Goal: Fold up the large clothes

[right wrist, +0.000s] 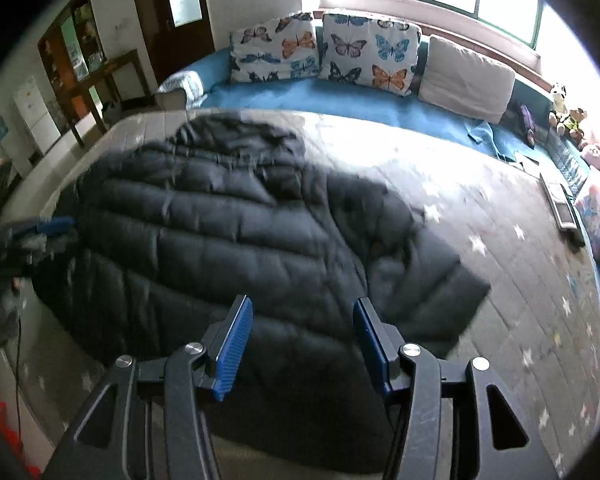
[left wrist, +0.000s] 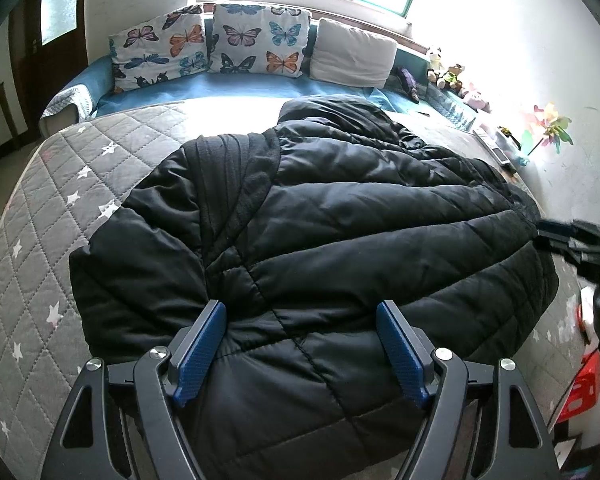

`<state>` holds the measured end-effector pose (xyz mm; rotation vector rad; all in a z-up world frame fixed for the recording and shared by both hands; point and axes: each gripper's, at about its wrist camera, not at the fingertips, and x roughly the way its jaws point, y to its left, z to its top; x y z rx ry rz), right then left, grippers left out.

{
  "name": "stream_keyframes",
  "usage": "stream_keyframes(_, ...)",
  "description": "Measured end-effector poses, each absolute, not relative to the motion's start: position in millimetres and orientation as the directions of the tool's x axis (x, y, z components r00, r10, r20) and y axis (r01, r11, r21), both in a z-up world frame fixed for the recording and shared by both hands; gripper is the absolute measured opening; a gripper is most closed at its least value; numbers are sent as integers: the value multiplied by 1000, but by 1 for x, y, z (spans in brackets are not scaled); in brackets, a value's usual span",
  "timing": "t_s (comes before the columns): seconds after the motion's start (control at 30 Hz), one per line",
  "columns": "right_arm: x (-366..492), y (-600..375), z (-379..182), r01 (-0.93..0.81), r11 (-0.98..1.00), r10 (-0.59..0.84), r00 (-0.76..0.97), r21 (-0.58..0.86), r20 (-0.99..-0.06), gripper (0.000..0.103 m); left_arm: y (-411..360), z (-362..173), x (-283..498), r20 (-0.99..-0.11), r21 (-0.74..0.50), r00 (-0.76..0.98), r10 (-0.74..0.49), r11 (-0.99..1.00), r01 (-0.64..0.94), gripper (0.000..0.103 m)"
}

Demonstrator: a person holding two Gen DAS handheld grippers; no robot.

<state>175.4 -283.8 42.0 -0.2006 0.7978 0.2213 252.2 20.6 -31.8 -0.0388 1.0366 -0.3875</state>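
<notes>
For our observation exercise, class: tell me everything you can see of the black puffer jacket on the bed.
The black jacket is a large quilted puffer with shiny, padded-looking fabric stitched in wide bands. It lies spread flat on the grey star-patterned quilt, its collar end towards the pillows, with a matte ribbed panel near one shoulder. One sleeve lies out to the side. Both tools, left and right, are open with the hem between their fingers; contact cannot be told.

The black jacket (left wrist: 340, 232) is quilted, puffy cloth with a slight sheen. The bed (left wrist: 40, 264) wears a matt grey stitched quilt. The fingers (left wrist: 200, 348) carry ribbed blue pads on matt black plastic with shiny metal bolts.
</notes>
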Motion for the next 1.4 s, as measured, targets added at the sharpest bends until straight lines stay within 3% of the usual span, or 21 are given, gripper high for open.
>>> stream_keyframes(0.4, 193, -299, 6, -281, 960, 188, 631, 5, -753, 58, 19, -33, 252, -835, -207, 444, -324, 934, 291, 82)
stream_keyframes(0.67, 161, -295, 40, -316, 949, 207, 667, -20, -715, 58, 16, -32, 253, -840, -210, 436, -323, 934, 288, 82)
stream_keyframes(0.83, 169, -289, 6, -314, 945, 134, 637, -97, -759, 59, 15, -30, 252, -840, -208, 437, -321, 935, 286, 87)
stream_keyframes(1.03, 162, -305, 31, -300, 954, 197, 663, -16, -722, 59, 19, -17, 246, -837, -191, 455, -305, 941, 280, 87)
stream_keyframes(1.2, 165, -332, 50, -260, 962, 243, 690, 80, -682, 72, 45, 12, 239, -804, -250, 491, -335, 940, 231, 87)
stream_keyframes(1.4, 188, -365, 37, -195, 945, 325, 670, 264, -668, 78, 95, 25, 240, -785, -356, 497, -369, 926, 124, 88)
